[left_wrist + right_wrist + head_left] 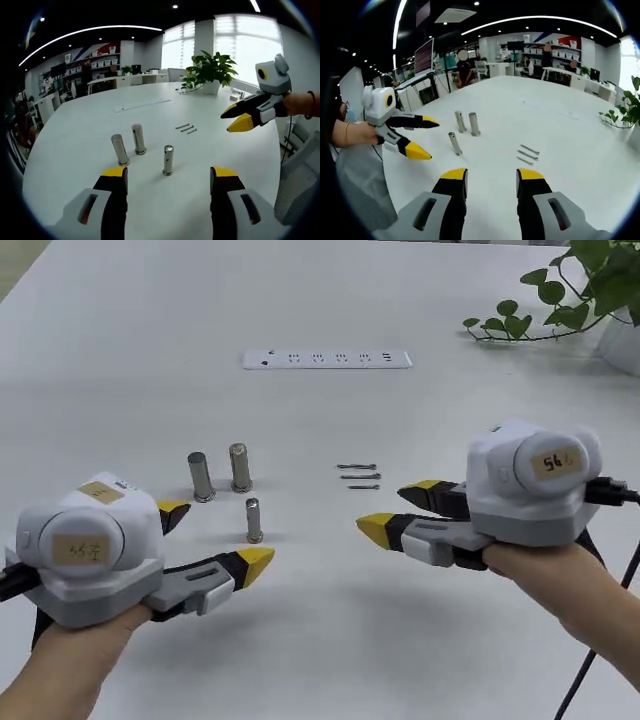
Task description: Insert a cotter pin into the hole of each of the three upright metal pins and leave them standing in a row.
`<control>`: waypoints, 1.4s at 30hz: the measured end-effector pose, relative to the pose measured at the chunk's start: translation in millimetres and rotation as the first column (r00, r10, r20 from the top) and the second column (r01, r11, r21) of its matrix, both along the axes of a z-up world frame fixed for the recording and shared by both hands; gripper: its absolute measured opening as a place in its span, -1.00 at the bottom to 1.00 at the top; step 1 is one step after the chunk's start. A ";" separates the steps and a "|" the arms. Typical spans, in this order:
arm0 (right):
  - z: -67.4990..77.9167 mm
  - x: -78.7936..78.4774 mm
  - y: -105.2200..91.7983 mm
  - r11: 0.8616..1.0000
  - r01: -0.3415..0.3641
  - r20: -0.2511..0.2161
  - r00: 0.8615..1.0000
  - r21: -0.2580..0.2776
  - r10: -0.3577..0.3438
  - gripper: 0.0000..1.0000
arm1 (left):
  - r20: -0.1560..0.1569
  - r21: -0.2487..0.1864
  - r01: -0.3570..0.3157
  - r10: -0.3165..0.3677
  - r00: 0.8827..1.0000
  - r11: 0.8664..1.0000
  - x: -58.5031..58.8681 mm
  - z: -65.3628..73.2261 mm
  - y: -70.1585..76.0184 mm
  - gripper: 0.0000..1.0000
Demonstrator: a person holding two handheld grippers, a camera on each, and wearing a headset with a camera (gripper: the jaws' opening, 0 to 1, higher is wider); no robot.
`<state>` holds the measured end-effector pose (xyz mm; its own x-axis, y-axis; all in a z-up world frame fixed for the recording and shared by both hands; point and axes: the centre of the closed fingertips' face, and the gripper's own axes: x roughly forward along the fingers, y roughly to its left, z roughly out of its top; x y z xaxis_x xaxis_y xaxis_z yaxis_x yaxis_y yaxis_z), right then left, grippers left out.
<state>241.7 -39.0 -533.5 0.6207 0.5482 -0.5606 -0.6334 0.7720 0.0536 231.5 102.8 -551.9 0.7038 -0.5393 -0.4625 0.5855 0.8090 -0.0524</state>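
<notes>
Left gripper (217, 534) and right gripper (396, 506), jaws apart, flank upright pins (240, 468).

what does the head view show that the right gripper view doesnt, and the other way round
Head view extra: a white power strip at the far side of the white table, and a black cable leaving the right claw. Right gripper view extra: the office beyond the table, with a large flat screen, people at desks and curved ceiling light strips. Shared: three upright grey metal pins, three thin metal cotter pins lying apart from them, the open left claw, the right claw, also open, and a green leafy plant.
</notes>
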 end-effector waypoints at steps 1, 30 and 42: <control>0.7 -0.7 2.8 1.000 0.000 -0.003 1.000 0.008 0.000 -0.31 | 0.000 0.006 0.001 -0.001 1.000 1.000 -1.9 -0.8 0.3 0.34; 20.0 16.3 17.1 0.988 -0.073 -0.050 0.997 -0.133 0.067 -0.32 | 0.037 -0.005 -0.002 0.003 0.999 1.000 -20.2 7.1 9.6 0.53; -5.4 30.4 19.1 0.947 -0.229 -0.163 0.967 -0.226 0.195 -0.40 | 0.034 0.001 0.013 -0.013 0.999 1.000 -18.0 6.7 9.7 0.54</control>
<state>272.2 -19.9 -538.9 0.4134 0.4968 -0.7631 -0.7833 0.6213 -0.0198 213.5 112.5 -545.2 0.7122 -0.5478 -0.4390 0.5970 0.8016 -0.0317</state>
